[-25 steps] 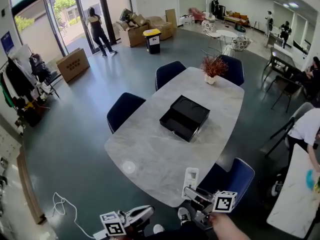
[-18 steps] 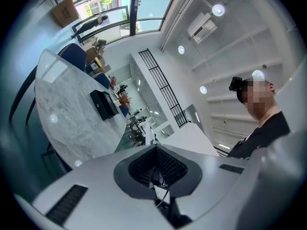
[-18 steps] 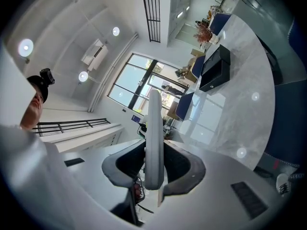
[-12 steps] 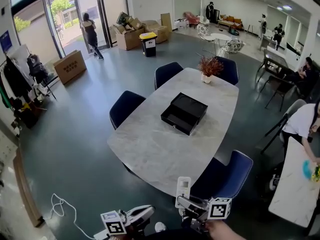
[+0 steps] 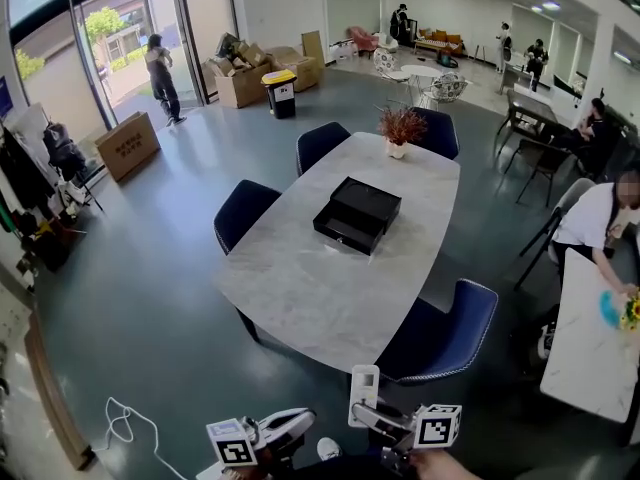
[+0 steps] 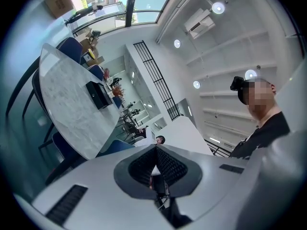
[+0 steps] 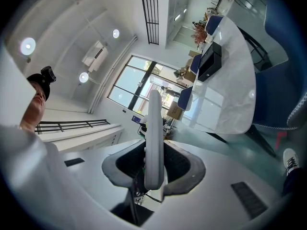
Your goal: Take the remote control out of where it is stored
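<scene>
right gripper (image 7: 153, 169) clamping remote control (image 7: 154, 123), hand (image 5: 447, 463) cropped

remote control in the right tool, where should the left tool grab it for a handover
The free far half of the remote control, from its left side: it sticks straight out ahead of the right tool, which clamps only its near end.

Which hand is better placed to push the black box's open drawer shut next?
Probably left: the left tool is empty, jaws together, while the right tool grips the white remote. Both hang short of the table.
</scene>
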### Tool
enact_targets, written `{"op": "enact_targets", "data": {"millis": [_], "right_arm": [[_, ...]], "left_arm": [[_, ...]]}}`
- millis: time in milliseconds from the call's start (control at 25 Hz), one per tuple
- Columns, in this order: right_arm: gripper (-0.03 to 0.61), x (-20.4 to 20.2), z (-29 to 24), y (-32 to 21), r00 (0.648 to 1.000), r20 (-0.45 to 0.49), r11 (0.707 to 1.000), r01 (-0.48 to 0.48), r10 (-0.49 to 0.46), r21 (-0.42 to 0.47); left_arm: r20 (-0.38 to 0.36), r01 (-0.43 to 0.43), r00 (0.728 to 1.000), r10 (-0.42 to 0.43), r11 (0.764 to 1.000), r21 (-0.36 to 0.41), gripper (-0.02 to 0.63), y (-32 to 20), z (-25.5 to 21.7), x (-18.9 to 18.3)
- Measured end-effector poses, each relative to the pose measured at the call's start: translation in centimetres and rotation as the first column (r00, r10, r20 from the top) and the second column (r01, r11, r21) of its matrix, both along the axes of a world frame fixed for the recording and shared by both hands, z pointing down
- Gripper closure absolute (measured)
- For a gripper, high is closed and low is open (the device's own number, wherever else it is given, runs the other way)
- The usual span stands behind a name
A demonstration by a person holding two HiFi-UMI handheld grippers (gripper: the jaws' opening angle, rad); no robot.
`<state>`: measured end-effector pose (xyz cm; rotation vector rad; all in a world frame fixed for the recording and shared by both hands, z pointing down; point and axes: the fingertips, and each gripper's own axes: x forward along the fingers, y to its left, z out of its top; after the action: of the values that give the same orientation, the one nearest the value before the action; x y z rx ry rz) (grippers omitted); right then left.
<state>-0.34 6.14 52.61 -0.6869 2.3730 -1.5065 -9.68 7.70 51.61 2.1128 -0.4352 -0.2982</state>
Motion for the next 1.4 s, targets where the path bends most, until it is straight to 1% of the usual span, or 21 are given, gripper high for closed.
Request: {"op": "enact_targets", "data": {"millis": [240, 440, 520, 720, 920, 1200, 1400], "right_arm": [[0.463, 0.9, 0.7, 3.1, 0.998, -0.010, 0.998, -0.062, 0.062, -0.012], [0.463, 0.9, 0.4, 4.2, 0.997, 0.013, 0.997, -0.071, 0.071, -0.008], [0.463, 1.1, 0.2, 4.2, 0.997, 0.020, 0.998, -0.069, 0.069, -0.002], [0.463, 1.5, 0.1, 4.5, 0.998, 0.005, 0.998, -0.059, 0.059, 0.014], [0.463, 1.2, 0.3, 4.8, 0.998, 0.006, 0.998, -0.060, 0.060, 0.003], [0.463, 0.2, 0.2, 4.9, 0.999, 0.008, 0.999, -0.041, 0.041, 0.001], [0.462, -0.3, 0.4, 4.8, 0.999, 0.012, 0.999, -0.036, 0.036, -0.006]], "left_arm": [[-0.018, -0.049, 0.999, 0.049, 0.999, -0.011, 0.609, 2.2, 0.2, 0.6], [-0.023, -0.068, 0.997, 0.068, 0.998, 0.010, 0.607, 2.7, -0.2, 1.2], [-0.039, -0.067, 0.997, 0.068, 0.998, 0.011, 0.607, 2.6, -0.4, 1.5], [-0.046, -0.070, 0.996, 0.070, 0.997, 0.013, 0.609, 2.7, -0.3, 2.2], [-0.060, -0.069, 0.996, 0.069, 0.998, 0.008, 0.608, 2.7, -0.3, 2.0], [-0.068, -0.070, 0.995, 0.070, 0.998, 0.008, 0.609, 2.6, -0.4, 1.6], [-0.054, -0.064, 0.996, 0.064, 0.998, 0.012, 0.609, 2.5, -0.1, 1.0]]}}
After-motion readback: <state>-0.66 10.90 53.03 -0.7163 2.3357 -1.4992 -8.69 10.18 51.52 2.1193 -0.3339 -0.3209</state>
